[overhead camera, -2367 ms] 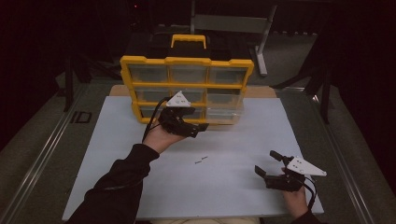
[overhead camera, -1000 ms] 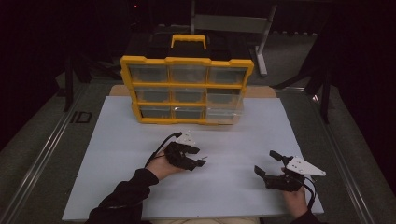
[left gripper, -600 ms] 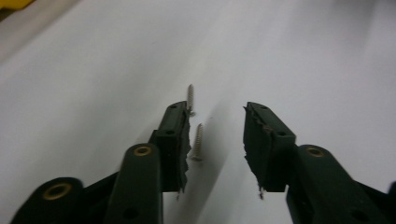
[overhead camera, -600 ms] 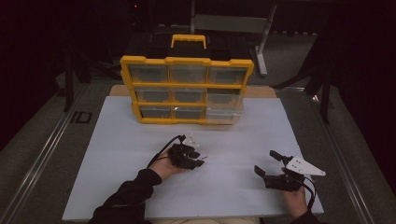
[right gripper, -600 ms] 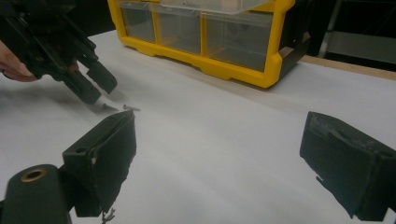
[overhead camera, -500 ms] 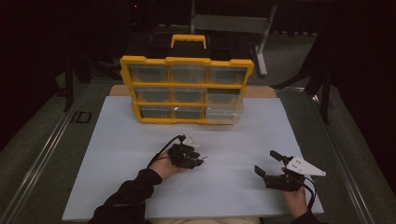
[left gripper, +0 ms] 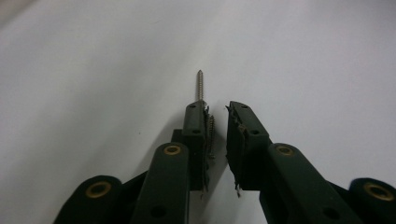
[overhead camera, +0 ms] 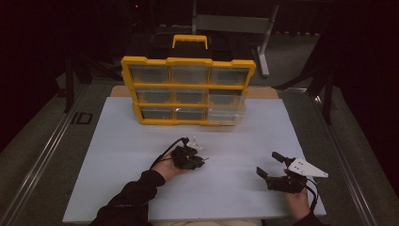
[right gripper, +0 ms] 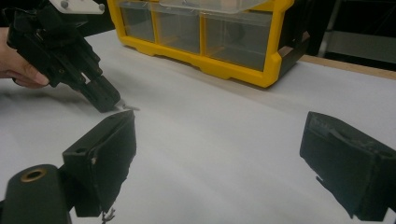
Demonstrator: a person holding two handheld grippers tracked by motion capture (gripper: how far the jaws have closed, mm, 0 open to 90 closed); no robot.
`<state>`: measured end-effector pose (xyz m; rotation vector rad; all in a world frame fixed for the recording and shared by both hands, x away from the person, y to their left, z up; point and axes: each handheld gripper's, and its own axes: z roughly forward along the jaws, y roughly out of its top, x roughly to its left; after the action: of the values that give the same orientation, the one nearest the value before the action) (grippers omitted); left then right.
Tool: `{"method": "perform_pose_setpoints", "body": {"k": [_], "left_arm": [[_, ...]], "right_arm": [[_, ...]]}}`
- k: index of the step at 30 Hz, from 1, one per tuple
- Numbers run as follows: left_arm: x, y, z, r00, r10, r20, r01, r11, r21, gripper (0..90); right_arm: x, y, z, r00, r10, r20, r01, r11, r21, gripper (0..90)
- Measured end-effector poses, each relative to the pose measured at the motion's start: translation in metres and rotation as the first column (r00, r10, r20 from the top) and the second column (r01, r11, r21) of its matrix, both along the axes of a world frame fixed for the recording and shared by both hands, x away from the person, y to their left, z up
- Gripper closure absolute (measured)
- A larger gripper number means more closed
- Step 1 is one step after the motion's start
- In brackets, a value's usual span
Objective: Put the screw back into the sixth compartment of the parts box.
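The left gripper (left gripper: 217, 108), its jaws just closing around a screw (left gripper: 200, 86) on the white mat (overhead camera: 141, 141), is picking it up; next, squeeze firmly before lifting.

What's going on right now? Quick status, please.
Left gripper jaws just closing around thin metal screw on white board, small gap left. Right gripper open, resting. Nothing in the way.
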<state>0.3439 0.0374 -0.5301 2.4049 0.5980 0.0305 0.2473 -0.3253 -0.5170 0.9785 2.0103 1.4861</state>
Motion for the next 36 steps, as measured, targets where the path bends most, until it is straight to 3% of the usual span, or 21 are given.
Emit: {"method": "perform_pose_setpoints", "body": {"k": [5, 13, 17, 22, 27, 36], "left_arm": [[0.0, 0.001, 0.0, 0.9999, -0.004, -0.016, 0.004, 1.0, 0.0, 87.2], [-0.002, 0.004, 0.006, 0.9999, -0.002, -0.016, 0.002, 0.9996, -0.028, 88.4], [-0.003, 0.007, 0.019, 0.9999, 0.011, 0.008, -0.011, 0.9993, -0.035, 88.4], [-0.003, 0.012, 0.038, 0.9993, 0.021, 0.031, -0.019, 0.996, -0.088, 88.4], [-0.003, 0.016, 0.053, 0.9986, 0.022, 0.047, -0.017, 0.9943, -0.105, 88.4], [0.0, 0.019, 0.101, 0.9913, 0.026, 0.129, -0.006, 0.9882, -0.153, 88.4]], "right_arm": [[0.0, 0.0, 0.0, 1.0, 0.001, -0.002, -0.001, 1.0, -0.001, 10.5], [0.0, 0.0, 0.0, 1.0, -0.001, -0.001, 0.001, 1.0, 0.001, 10.6], [0.0, 0.0, 0.0, 1.0, -0.001, -0.002, 0.001, 1.0, -0.001, 10.6], [0.0, 0.0, 0.0, 1.0, -0.001, -0.002, 0.001, 1.0, 0.0, 10.5], [0.0, 0.0, 0.0, 1.0, -0.001, -0.002, 0.001, 1.0, 0.001, 10.6], [0.0, 0.0, 0.0, 1.0, -0.002, -0.003, 0.002, 1.0, 0.0, 10.5]]}}
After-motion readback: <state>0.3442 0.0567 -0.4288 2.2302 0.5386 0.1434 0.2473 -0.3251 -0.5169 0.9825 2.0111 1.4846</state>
